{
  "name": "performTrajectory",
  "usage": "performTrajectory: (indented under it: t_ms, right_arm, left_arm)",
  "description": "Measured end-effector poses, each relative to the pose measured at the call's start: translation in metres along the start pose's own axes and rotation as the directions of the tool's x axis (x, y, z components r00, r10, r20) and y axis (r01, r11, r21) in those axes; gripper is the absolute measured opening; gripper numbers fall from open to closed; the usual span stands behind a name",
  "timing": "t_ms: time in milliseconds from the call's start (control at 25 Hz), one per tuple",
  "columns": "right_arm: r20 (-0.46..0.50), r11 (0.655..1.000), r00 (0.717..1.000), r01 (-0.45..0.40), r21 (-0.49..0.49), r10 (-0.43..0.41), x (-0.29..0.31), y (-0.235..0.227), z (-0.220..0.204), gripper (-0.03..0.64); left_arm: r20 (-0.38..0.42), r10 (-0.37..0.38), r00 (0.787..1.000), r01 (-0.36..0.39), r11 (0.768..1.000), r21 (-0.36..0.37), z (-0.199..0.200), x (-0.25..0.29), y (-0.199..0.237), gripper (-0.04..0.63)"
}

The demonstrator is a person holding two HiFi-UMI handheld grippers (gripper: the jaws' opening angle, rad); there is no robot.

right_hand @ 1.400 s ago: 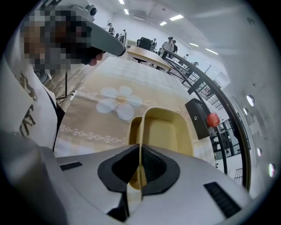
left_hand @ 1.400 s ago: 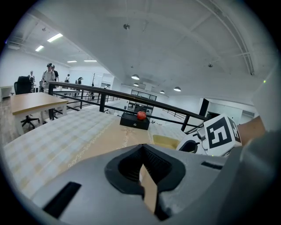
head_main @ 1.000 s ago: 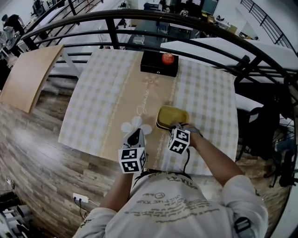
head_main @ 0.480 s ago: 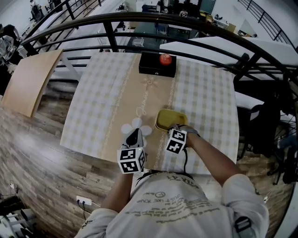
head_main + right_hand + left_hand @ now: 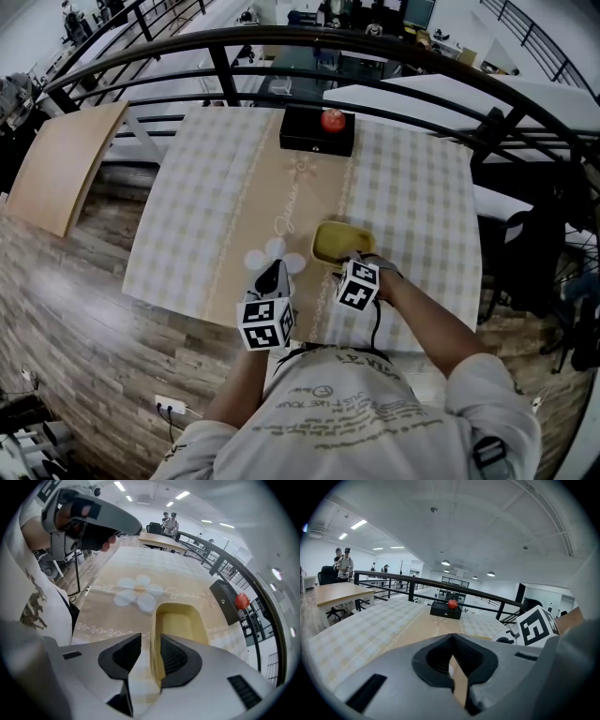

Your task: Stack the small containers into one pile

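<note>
Surface: table [image 5: 412, 187] under a pale checked cloth with a tan centre strip and a white printed flower [image 5: 267, 253]. At its far end is a black rectangular box [image 5: 317, 133] with a red round object [image 5: 333, 119] on top.

Room: wood-plank floor [image 5: 75, 309], curved black metal railing [image 5: 281, 37] beyond the table, bare wooden tabletop [image 5: 61, 164] at far left.

Item: yellow shallow rectangular plastic container [image 5: 345, 239], right of the flower near the table's near edge. It stands open side up, long axis running away from the right gripper [image 5: 151, 637] toward the far end. Whether it is one container or several nested is unclear.

Right gripper: jaws have just been opening and stand apart astride the container's left wall, not pressing it.

Left gripper [image 5: 273, 272]: jaws together, nothing between them, over the flower.

Hidden: the right gripper's marker cube covers the container's near edge in the head view.
</note>
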State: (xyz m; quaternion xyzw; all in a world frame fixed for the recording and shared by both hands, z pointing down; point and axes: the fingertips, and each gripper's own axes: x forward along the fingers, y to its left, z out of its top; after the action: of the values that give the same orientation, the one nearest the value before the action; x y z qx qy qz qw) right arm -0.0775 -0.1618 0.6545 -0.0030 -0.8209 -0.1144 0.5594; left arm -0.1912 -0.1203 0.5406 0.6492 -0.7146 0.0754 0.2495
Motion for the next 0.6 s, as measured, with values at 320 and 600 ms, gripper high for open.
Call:
performTrajectory:
  t_ms: [320, 600]
  right_arm:
    - [0.235, 0.958, 0.952, 0.137, 0.25, -0.197, -0.041, -0.036, 0.014, 0.003]
    - [0.326, 0.841, 0.841, 0.244, 0.484, -0.431, -0.095, -0.077, 0.005, 0.002]
  left_arm:
    - [0.007, -0.039, 0.999, 0.039, 0.999, 0.032, 0.011, 0.01, -0.02, 0.003]
    - [0.028, -0.1, 0.995, 0.098, 0.992, 0.081, 0.032, 0.021, -0.056, 0.003]
